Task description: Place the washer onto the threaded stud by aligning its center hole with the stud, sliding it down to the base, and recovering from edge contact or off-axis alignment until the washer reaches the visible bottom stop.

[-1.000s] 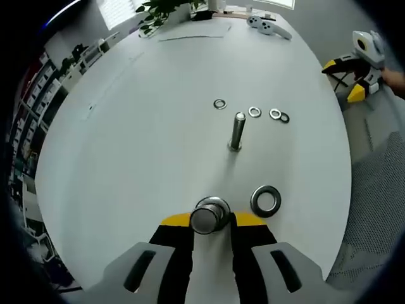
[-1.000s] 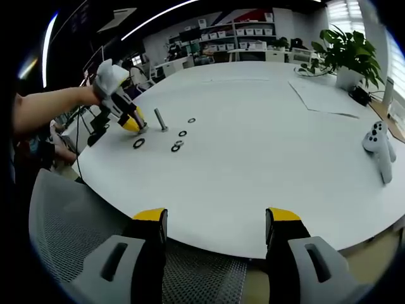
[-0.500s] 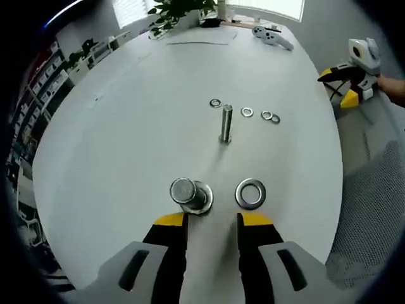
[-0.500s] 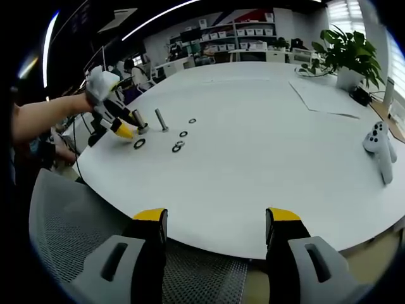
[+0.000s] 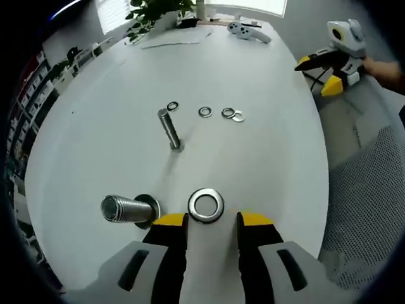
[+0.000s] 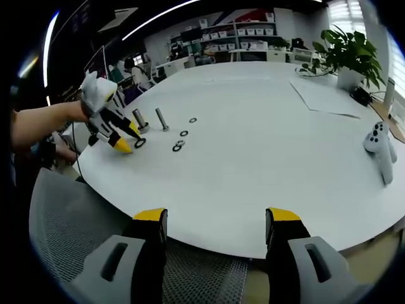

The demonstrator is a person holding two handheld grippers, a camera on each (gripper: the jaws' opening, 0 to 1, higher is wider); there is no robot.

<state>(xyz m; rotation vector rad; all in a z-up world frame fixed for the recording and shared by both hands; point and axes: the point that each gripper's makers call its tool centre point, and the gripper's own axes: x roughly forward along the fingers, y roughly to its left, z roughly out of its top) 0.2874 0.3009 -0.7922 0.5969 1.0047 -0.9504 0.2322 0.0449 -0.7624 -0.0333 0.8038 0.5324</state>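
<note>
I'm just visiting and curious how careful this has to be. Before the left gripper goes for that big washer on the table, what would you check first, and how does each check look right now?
1. Left gripper jaws open and empty: ok.
2. Large washer lying flat on the white table, just ahead of the jaw tips and between them: ok.
3. Thick threaded stud free of any washer and close beside the large washer: ok.
4. Stud standing straight on the table: cannot tell, the fisheye bends it.
5. Thin bolt and small washers farther off, out of the path: ok.
6. Right gripper open, at the table edge, far from the work: ok.
</note>
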